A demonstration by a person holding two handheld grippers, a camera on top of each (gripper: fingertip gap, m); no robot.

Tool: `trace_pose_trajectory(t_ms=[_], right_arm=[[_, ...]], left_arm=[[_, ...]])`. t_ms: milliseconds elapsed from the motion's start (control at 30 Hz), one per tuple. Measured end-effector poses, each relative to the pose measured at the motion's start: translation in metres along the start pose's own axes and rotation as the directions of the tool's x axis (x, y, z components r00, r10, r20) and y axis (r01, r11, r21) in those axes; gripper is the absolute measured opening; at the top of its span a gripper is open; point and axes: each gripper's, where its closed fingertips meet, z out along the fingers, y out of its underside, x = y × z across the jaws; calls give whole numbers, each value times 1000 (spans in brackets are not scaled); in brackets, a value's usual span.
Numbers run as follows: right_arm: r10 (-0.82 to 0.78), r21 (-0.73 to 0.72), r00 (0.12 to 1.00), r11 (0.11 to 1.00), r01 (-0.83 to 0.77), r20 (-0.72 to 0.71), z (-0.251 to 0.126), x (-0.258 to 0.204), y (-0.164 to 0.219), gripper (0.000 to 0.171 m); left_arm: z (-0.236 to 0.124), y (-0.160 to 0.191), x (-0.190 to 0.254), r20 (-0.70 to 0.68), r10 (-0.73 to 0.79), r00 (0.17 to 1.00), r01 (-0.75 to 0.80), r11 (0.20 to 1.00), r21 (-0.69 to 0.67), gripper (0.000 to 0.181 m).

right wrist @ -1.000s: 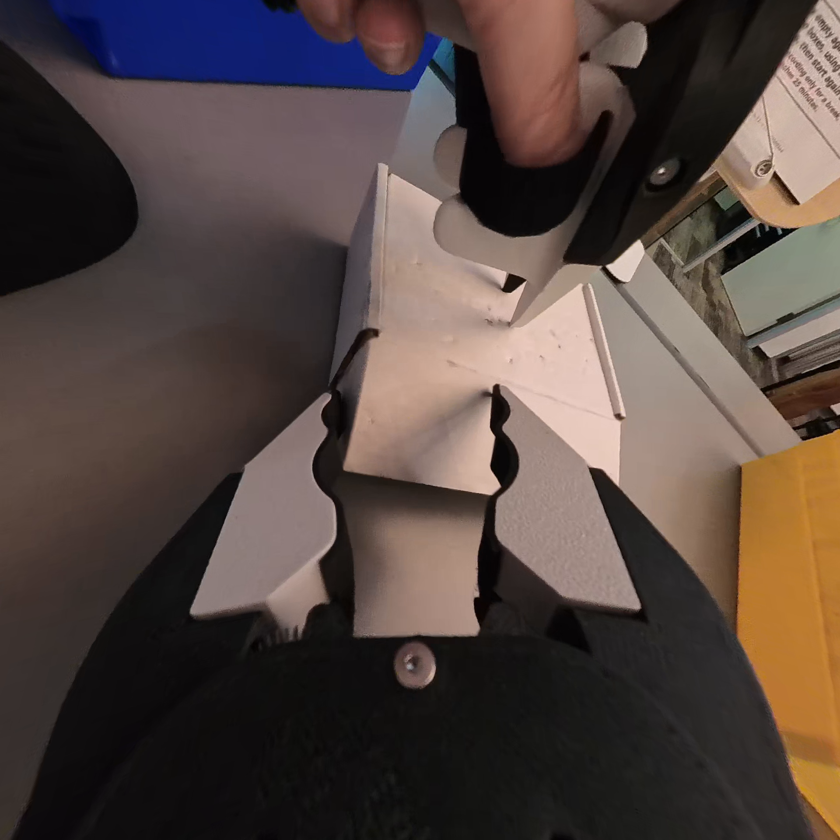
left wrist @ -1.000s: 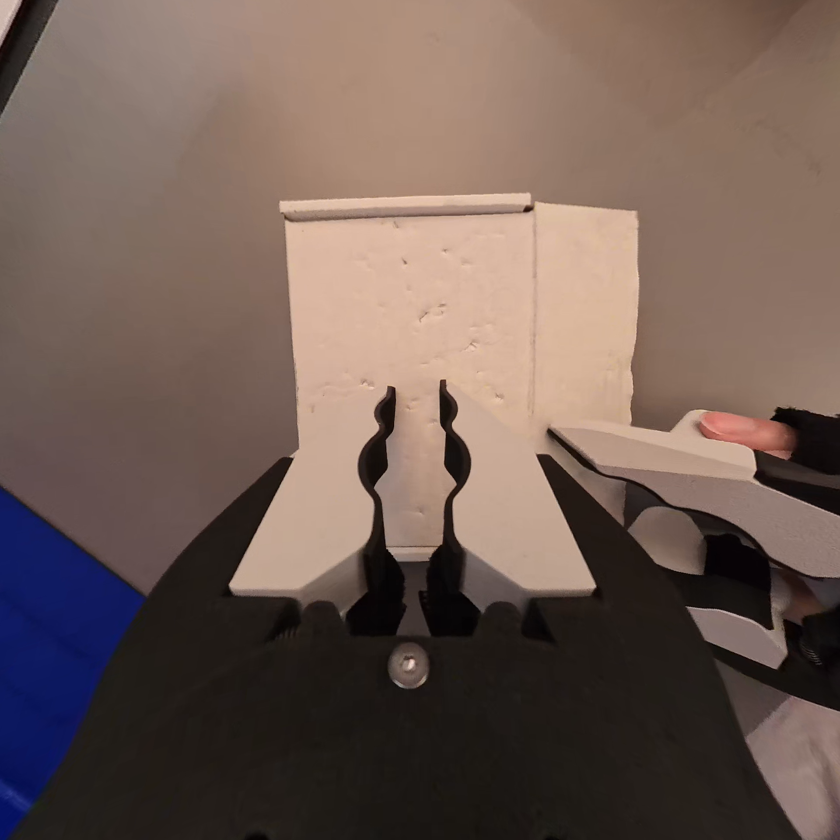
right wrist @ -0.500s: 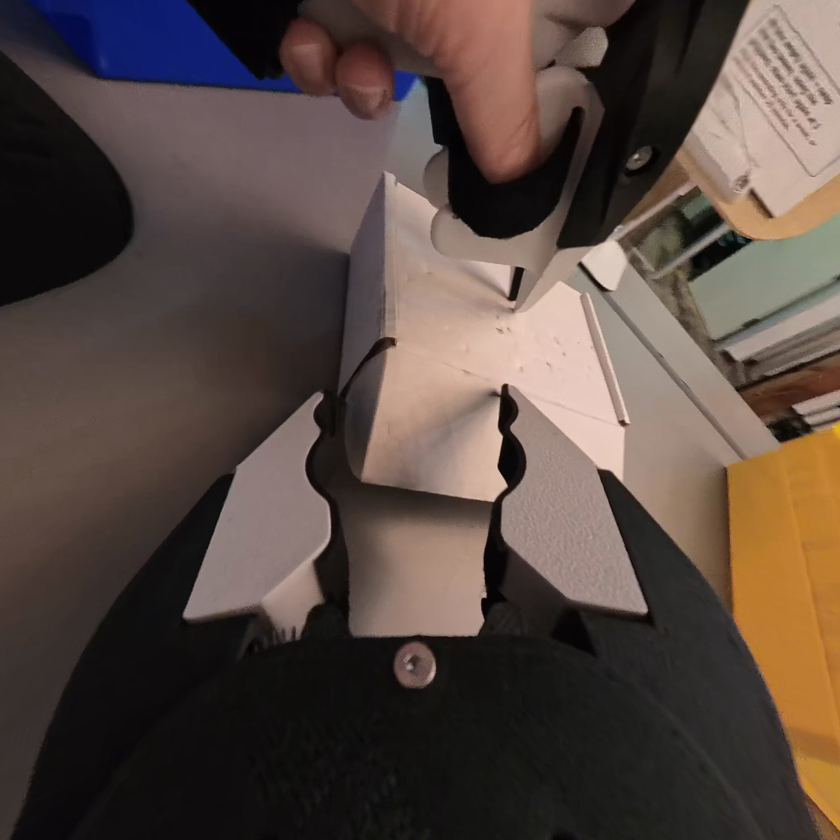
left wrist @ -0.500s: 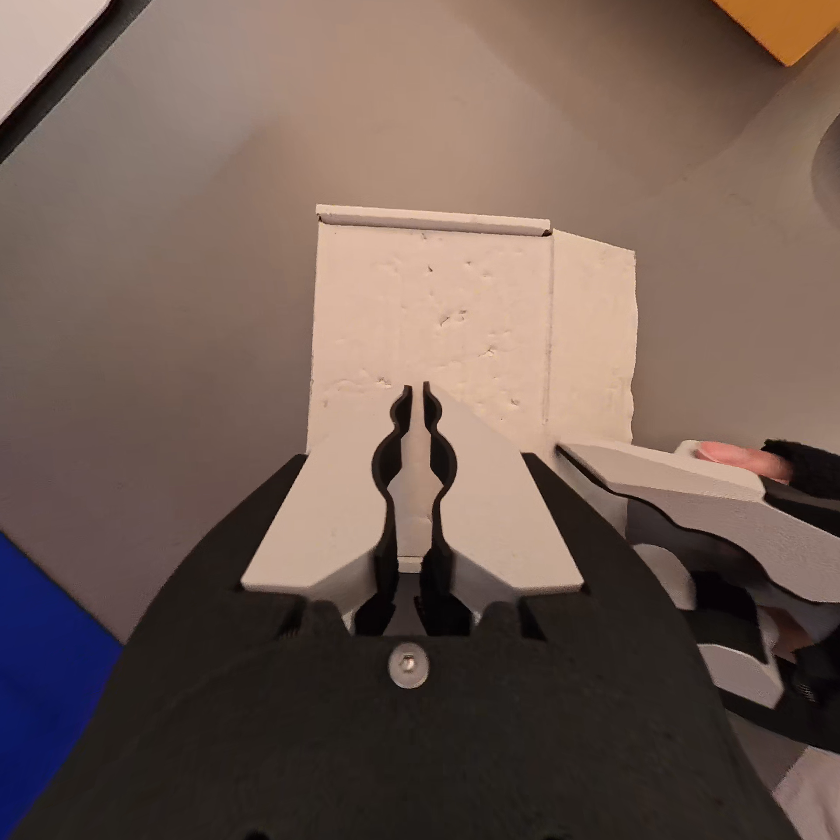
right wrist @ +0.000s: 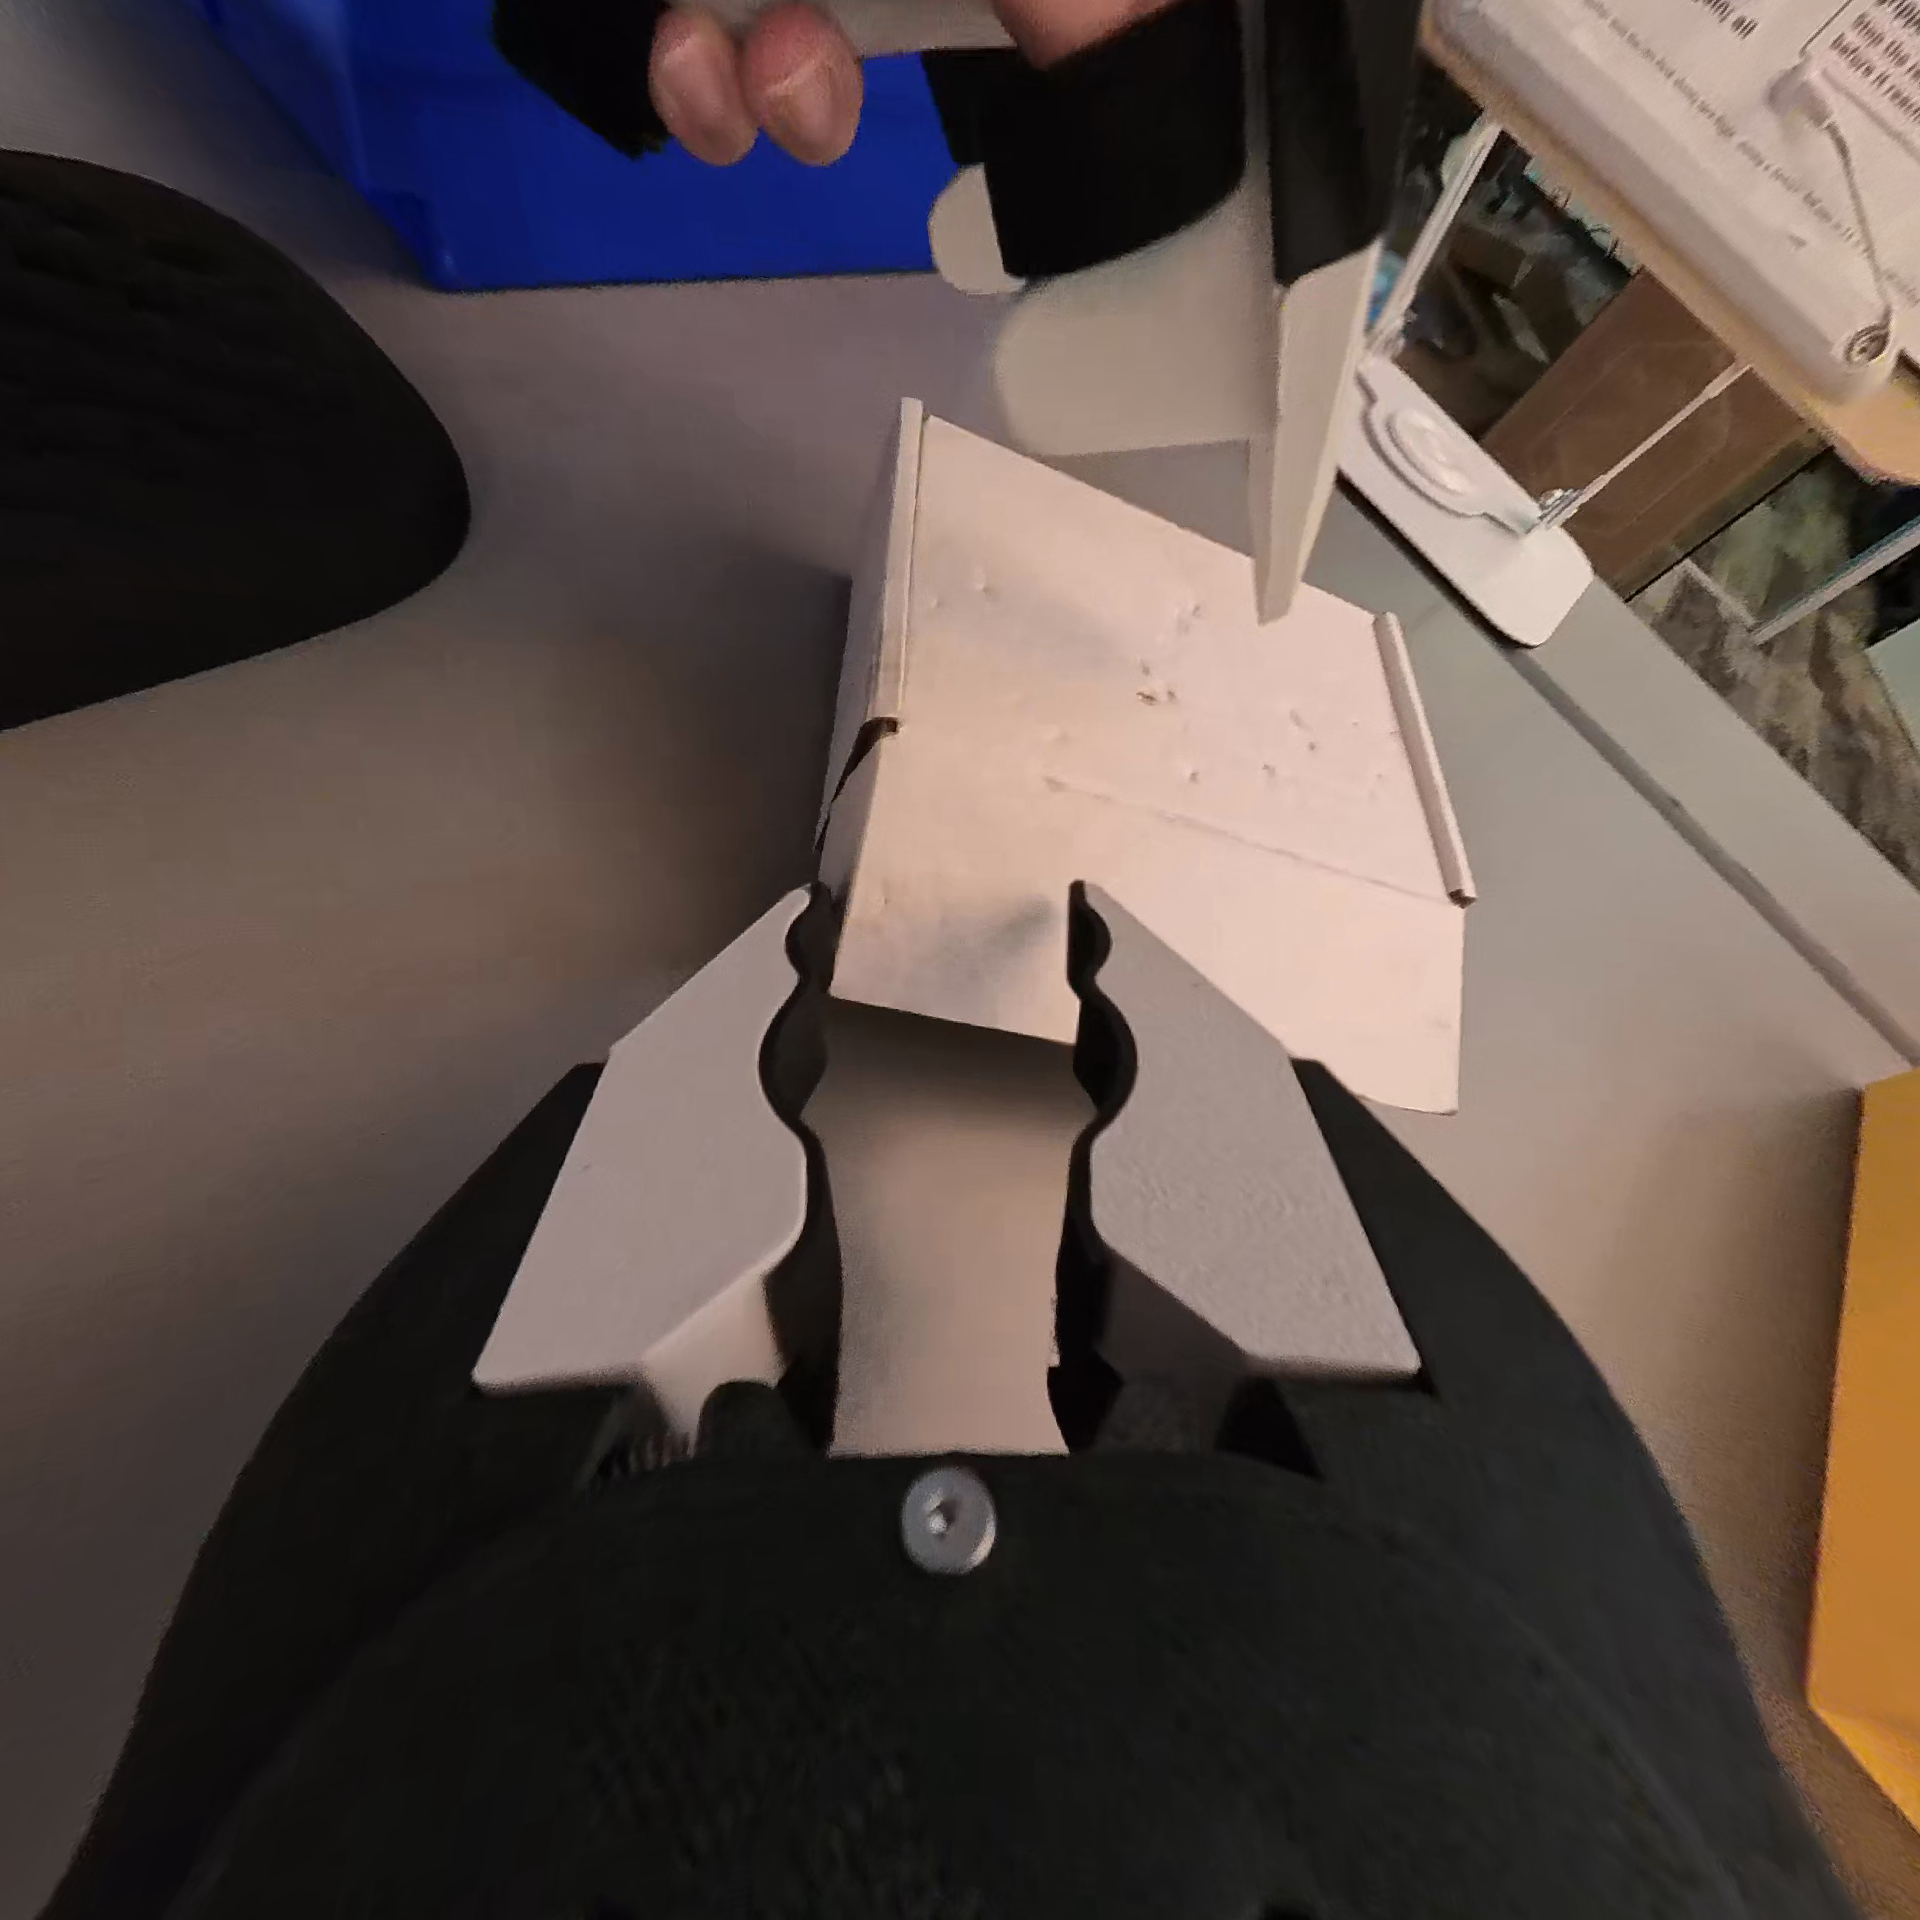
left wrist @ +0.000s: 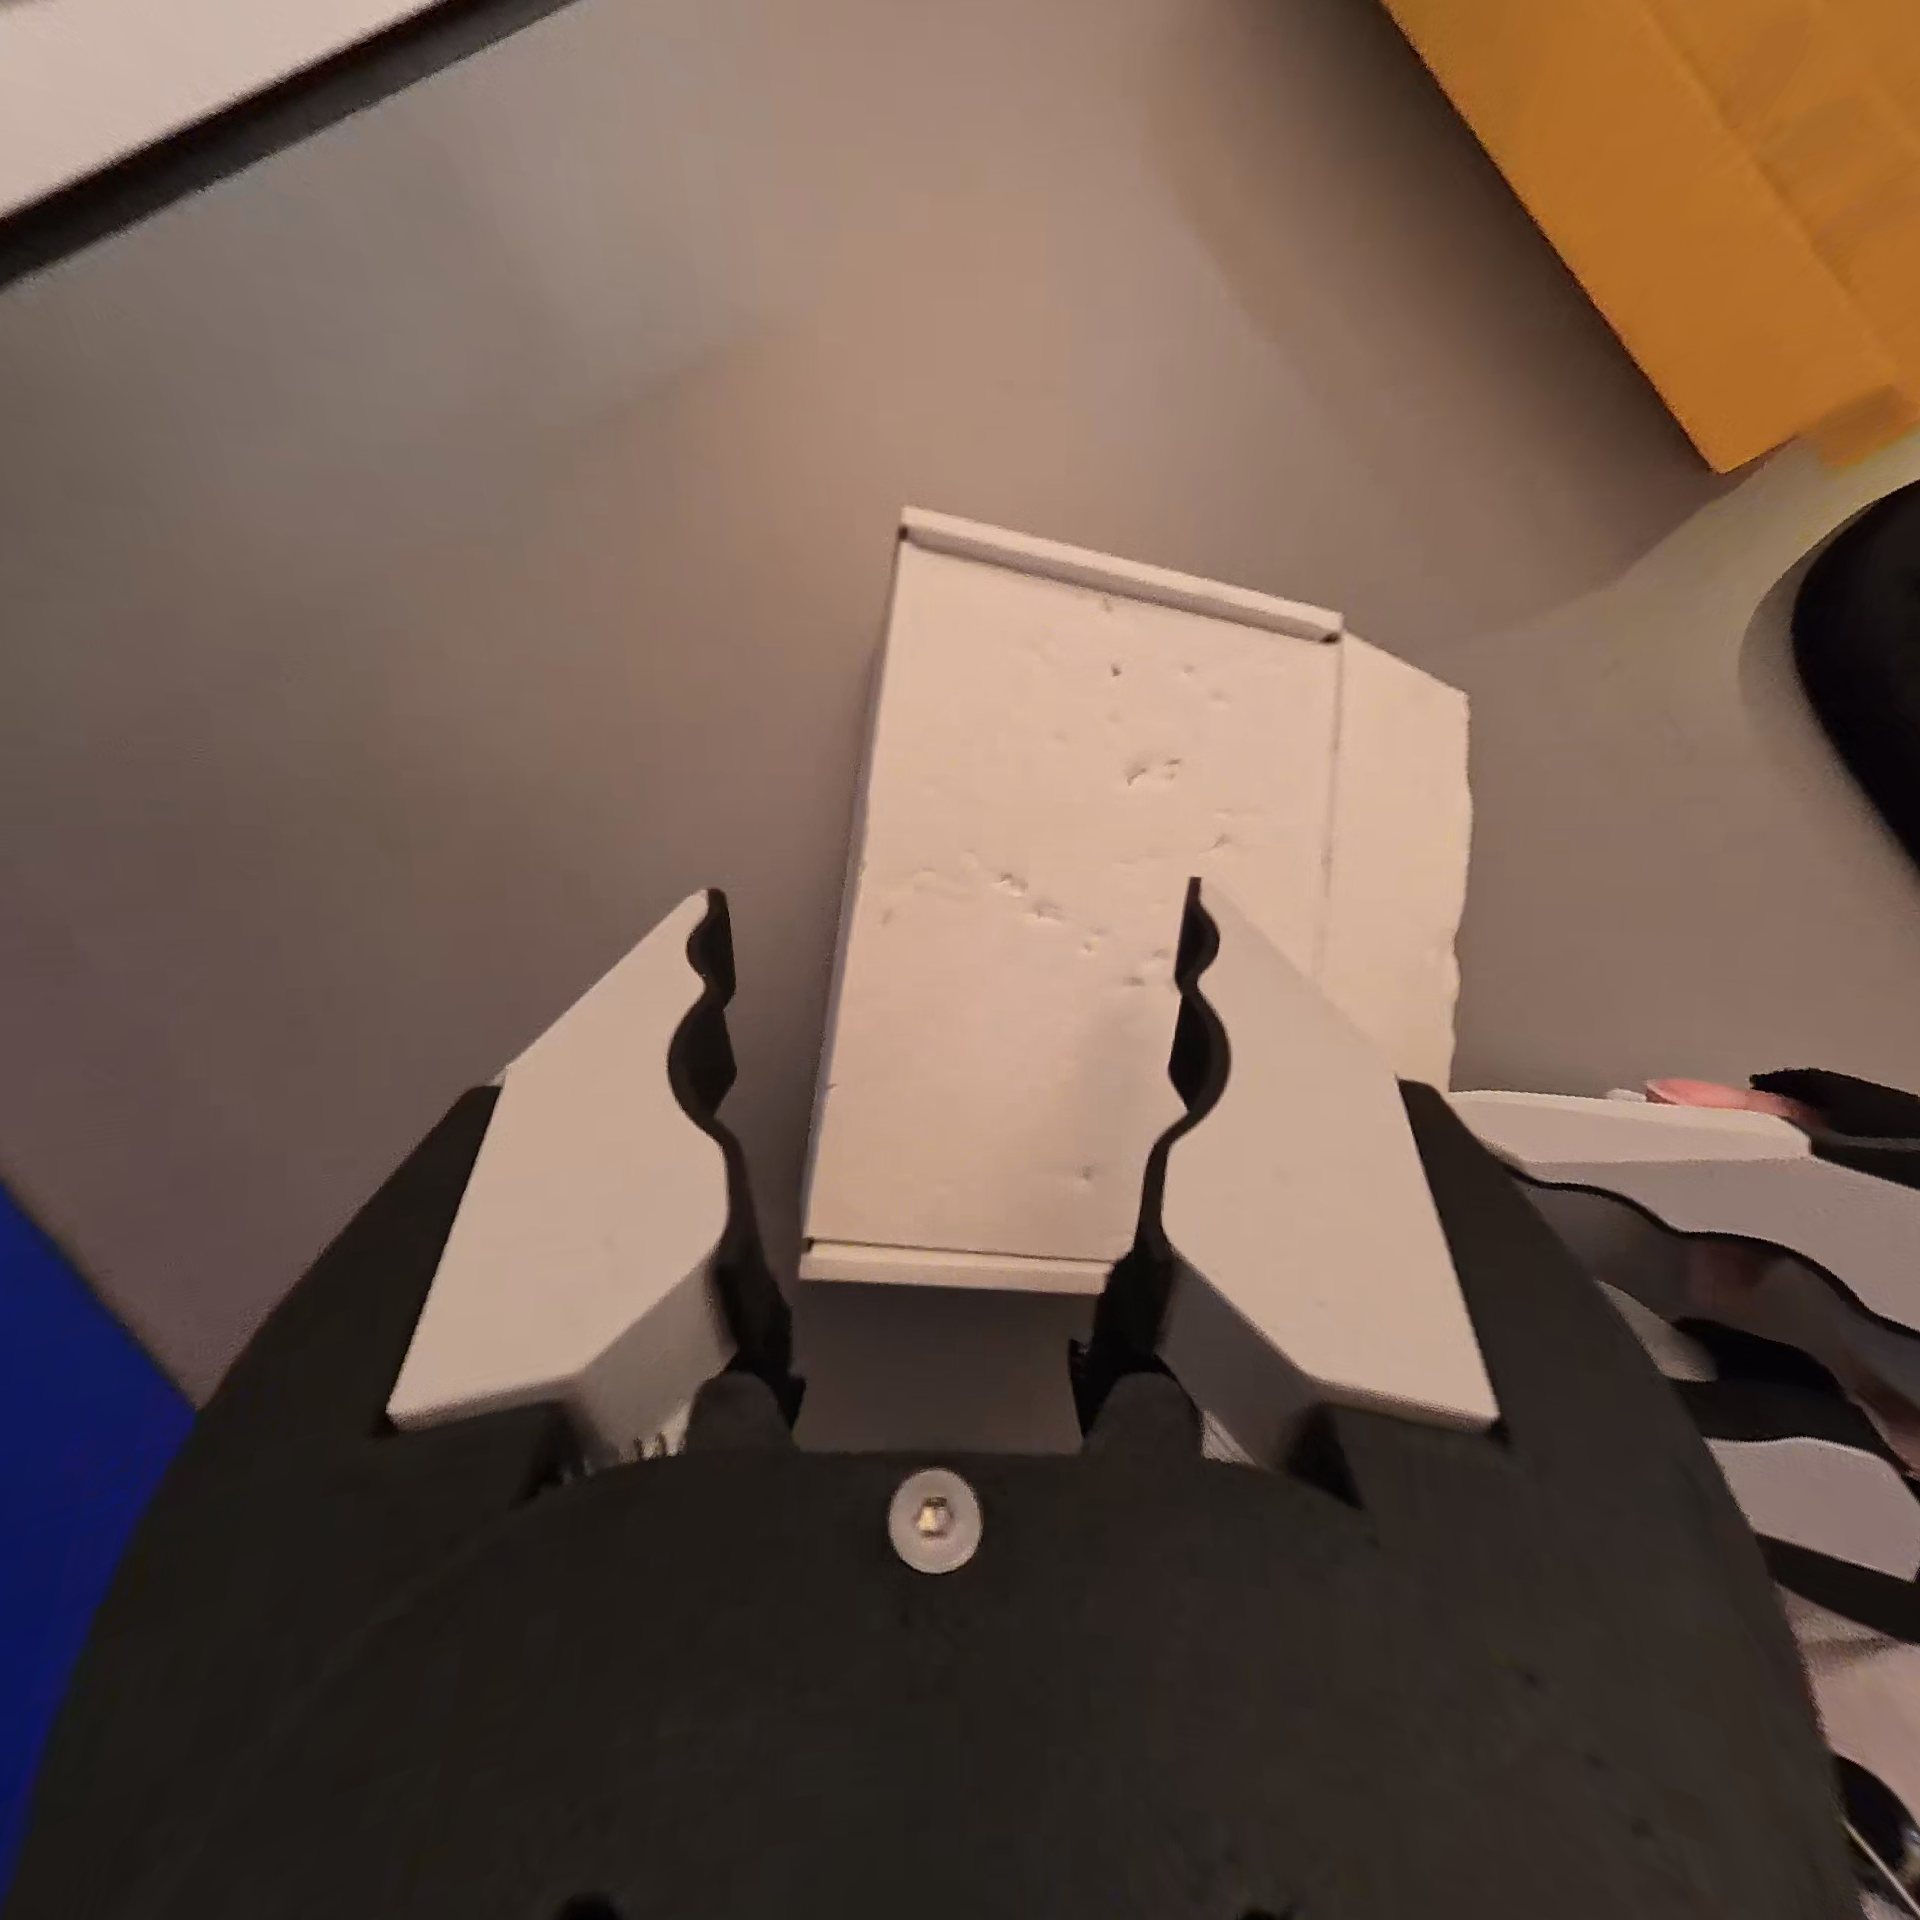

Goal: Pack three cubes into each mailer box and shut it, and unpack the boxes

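Off to the left of our left tongs (left wrist: 954, 914) sits a blue bin (left wrist: 62, 1351), and these tongs stand spread wide above the closed white mailer box (left wrist: 1081, 935) on the grey table (left wrist: 416, 623), touching nothing. Our right tongs (right wrist: 945, 914) are parted around the box's (right wrist: 1122, 748) near side flap, one finger at each edge, though we cannot tell whether they press it; a yellow box (right wrist: 1870, 1403) lies to their right.

Office: grey desk (right wrist: 312, 883), sign holder (right wrist: 1496, 540)
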Motion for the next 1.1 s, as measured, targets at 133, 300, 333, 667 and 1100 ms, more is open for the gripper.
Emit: trace_pose_trajectory(t_ms=[133, 300, 333, 667, 1100], right_arm=[[7, -2, 1000, 1000, -7, 3, 2, -2, 3, 42], [32, 3, 999, 999, -32, 3, 3, -1, 4, 41], [34, 3, 999, 999, -34, 2, 3, -1, 4, 41], [36, 5, 999, 999, -36, -9, 10, -4, 7, 41], [44, -3, 999, 999, -44, -13, 13, -2, 9, 41]], left_arm=[[8, 19, -5, -52, -48, 997, 44, 996, -75, 83], [14, 28, 8, -146, -79, 986, 61, 991, -123, 71], [14, 28, 8, -148, -76, 986, 58, 990, -126, 71], [15, 29, 7, -179, -104, 978, 82, 989, -126, 72], [11, 28, 9, -267, -205, 942, 194, 979, -70, 82]])
